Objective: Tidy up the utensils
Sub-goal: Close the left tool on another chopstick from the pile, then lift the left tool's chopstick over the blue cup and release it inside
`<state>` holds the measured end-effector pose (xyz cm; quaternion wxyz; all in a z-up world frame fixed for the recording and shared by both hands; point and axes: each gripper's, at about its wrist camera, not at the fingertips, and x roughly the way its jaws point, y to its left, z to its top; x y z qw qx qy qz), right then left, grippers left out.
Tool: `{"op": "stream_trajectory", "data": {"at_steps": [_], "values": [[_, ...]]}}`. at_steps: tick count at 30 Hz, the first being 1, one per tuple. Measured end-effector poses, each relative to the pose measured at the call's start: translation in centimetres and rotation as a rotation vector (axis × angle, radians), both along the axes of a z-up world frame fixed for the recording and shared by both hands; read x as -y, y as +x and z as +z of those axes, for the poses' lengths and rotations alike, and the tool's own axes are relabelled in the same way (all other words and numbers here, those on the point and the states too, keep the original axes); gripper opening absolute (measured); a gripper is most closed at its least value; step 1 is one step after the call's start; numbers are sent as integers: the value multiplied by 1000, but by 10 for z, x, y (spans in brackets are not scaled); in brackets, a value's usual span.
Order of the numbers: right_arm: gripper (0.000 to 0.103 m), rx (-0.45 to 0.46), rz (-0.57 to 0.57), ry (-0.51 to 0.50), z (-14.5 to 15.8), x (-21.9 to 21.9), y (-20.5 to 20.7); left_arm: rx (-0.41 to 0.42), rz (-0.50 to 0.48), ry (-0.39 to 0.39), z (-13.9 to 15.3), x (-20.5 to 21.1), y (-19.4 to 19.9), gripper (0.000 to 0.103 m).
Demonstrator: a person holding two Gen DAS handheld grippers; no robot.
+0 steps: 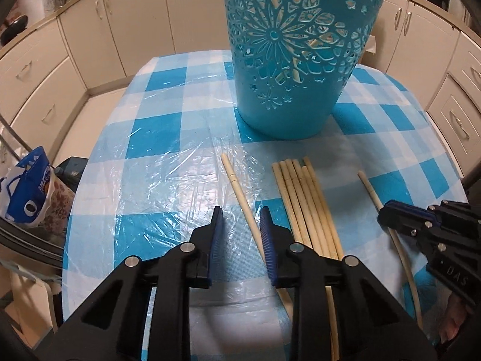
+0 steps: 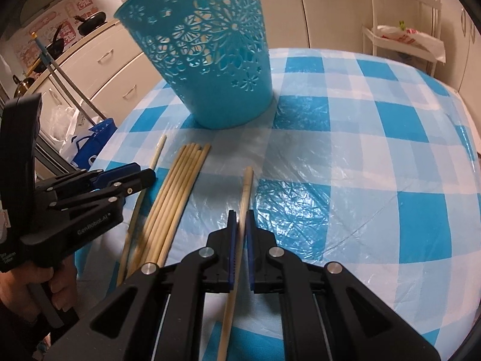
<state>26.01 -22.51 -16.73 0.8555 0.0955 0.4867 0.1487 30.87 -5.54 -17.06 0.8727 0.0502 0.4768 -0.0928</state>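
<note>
A tall blue basket (image 1: pixel 294 60) (image 2: pixel 210 60) with flower cut-outs stands on the checked table (image 1: pixel 156 138); pale chopsticks show through its holes. In front of it lies a bundle of wooden chopsticks (image 1: pixel 303 204) (image 2: pixel 177 192). To the bundle's left lies a single chopstick (image 1: pixel 237 186). My left gripper (image 1: pixel 240 219) (image 2: pixel 142 171) straddles it, jaws apart, the stick close to the right pad. To the bundle's right, my right gripper (image 2: pixel 240 219) (image 1: pixel 386 215) is shut on another single chopstick (image 2: pixel 246 186) (image 1: pixel 371 191), which runs back under the gripper.
Clear plastic film covers the tablecloth (image 2: pixel 360 156). Cream cabinets (image 1: pixel 45 90) ring the table. A blue and white bag (image 1: pixel 27 192) hangs off the left edge. A white shelf rack (image 2: pixel 402 30) stands far right. A person's hand (image 2: pixel 57 294) holds the left gripper's handle.
</note>
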Motion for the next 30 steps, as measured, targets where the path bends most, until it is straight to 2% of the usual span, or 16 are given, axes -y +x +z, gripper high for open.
{"op": "stream_trajectory", "data": {"at_steps": [3,5,6,7,8,10,14,16,18,25,30], "values": [[7,11,9,-26,0,-6,1,-20,-1,11,0,2,6,27],[7,17,19,-55,1,-10,1,-16,-5,23,-1,6,8,25],[7,15,17,-56,2,-10,1,-13,-10,19,-1,6,9,22],[6,8,10,-48,2,-9,1,-9,-12,16,-1,7,10,12],[6,4,3,-39,1,-7,1,-13,-14,6,-1,6,10,6],[6,-3,-24,9,0,-1,0,-21,-8,-26,0,2,9,5],[6,-9,-115,171,-6,21,-5,11,7,-44,3,-4,-3,5],[6,-4,-147,209,-9,27,-6,37,12,-54,9,-6,-10,5],[6,0,-168,246,-13,32,-8,71,18,-65,17,-8,-18,5],[6,7,-189,240,-11,33,-8,214,10,-121,54,-14,-38,5],[6,9,-190,241,-11,33,-8,386,-8,-236,95,-26,-56,5]]}}
